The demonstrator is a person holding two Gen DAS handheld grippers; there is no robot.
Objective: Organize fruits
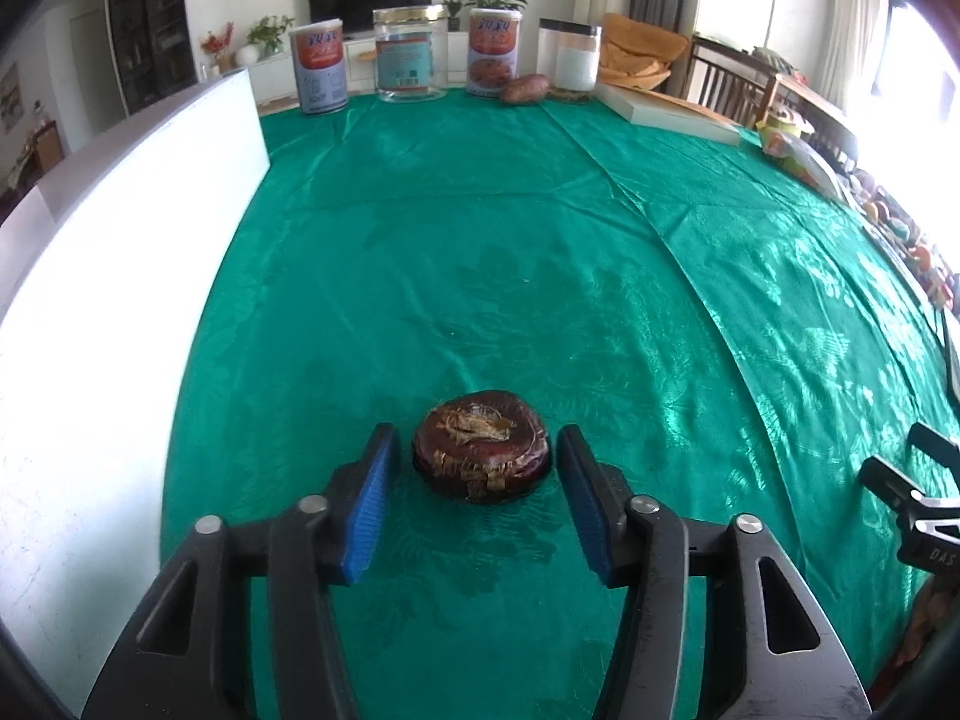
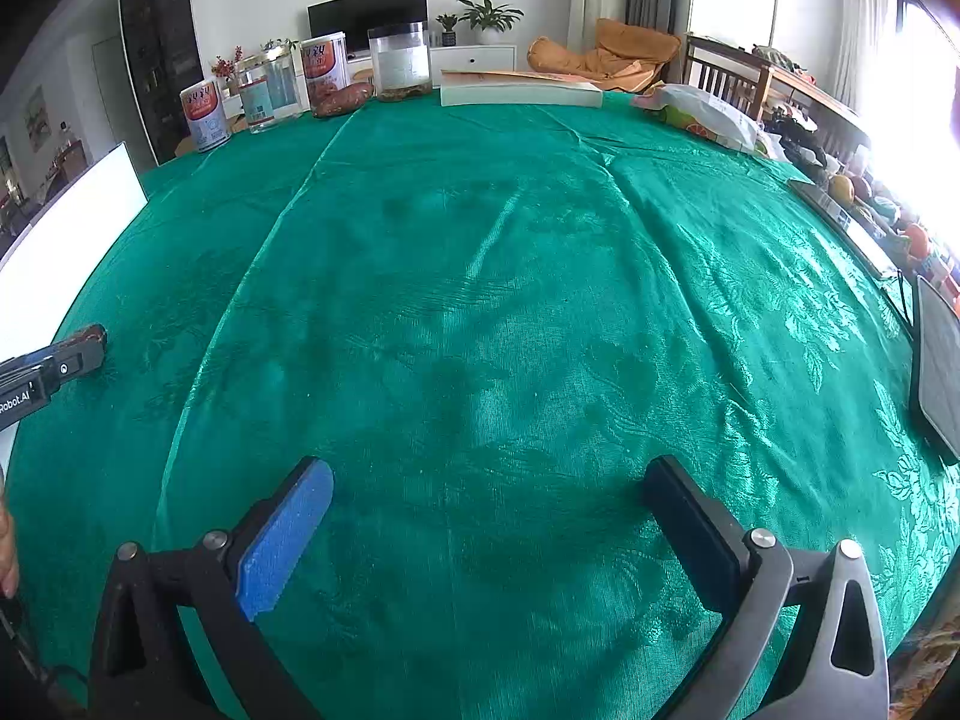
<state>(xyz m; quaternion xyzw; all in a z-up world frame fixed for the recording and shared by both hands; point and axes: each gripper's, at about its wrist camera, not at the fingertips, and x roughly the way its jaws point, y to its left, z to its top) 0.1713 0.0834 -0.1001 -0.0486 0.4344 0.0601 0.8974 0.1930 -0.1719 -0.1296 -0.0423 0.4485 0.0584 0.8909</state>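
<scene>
left gripper point(image 1: 477, 459): jaws wide, holding nothing, straddling the flat round dark-brown fruit point(image 1: 480, 447) at 6 o'clock on the green tablecloth point(image 1: 480, 240) | right gripper point(image 2: 489, 495): wide, empty | advice: centre, lower, squeeze gently

Shiny green cloth point(image 1: 540, 240) is covering the table; the dark fruit point(image 1: 480, 447) is looking glossy with rough, flaky patches.
</scene>
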